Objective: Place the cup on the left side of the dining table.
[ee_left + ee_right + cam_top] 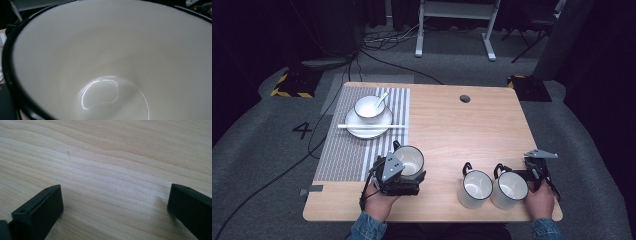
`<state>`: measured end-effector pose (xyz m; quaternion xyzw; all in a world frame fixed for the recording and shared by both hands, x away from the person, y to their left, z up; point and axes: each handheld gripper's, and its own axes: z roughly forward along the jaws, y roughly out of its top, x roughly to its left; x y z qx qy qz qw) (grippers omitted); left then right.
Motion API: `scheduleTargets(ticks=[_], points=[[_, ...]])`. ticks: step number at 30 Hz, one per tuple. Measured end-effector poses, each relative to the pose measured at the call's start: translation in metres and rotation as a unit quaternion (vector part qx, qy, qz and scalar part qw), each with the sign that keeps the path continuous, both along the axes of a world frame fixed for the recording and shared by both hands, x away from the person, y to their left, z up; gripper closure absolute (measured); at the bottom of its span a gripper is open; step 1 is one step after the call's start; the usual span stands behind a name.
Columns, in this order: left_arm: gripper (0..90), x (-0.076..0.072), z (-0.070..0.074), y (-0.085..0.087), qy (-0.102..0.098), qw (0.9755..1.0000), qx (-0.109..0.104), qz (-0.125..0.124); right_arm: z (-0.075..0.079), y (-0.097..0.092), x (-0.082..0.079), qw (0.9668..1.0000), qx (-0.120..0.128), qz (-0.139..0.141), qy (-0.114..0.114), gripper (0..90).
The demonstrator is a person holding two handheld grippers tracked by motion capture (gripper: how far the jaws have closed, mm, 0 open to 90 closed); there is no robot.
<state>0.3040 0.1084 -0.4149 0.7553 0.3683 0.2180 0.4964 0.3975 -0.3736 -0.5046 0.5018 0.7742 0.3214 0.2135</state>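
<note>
A white mug with a black rim [409,159] sits at the front left of the wooden table [462,130], and my left gripper [411,176] is closed on its near wall. The left gripper view looks straight down into the mug's glossy empty inside [112,62]; my own jaws are hidden there. Two more white mugs [474,189] [510,189] stand side by side at the front right, black handles pointing away. My right gripper [534,172] is just right of them, its jaws wide apart over bare wood [115,195].
A grey striped placemat [357,145] covers the left of the table. It carries a white plate [384,129] with a bowl [368,108] and spoon [382,98], and a white chopstick pair [362,126] across the plate. A cable hole [465,98] lies far centre.
</note>
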Motion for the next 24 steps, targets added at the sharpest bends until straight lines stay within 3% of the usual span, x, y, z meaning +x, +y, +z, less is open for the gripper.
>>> scheduleTargets(ticks=[4,9,16,24], points=[[3.5,0.002,0.003,0.013,0.004,0.9998,-0.010,0.015,0.000,0.000,0.000,1.0000,0.000,0.000,0.000,0.2],[3.5,0.006,0.008,0.030,0.002,0.9993,0.001,0.037,0.000,0.000,0.000,1.0000,0.000,0.000,0.000,0.2],[3.5,0.014,0.014,0.050,0.002,0.9984,-0.005,0.056,0.000,0.000,0.000,1.0000,0.000,0.000,0.000,0.2],[3.4,0.024,0.015,0.076,0.004,0.9953,-0.003,0.097,0.000,0.000,0.000,1.0000,0.000,0.000,0.000,0.2]])
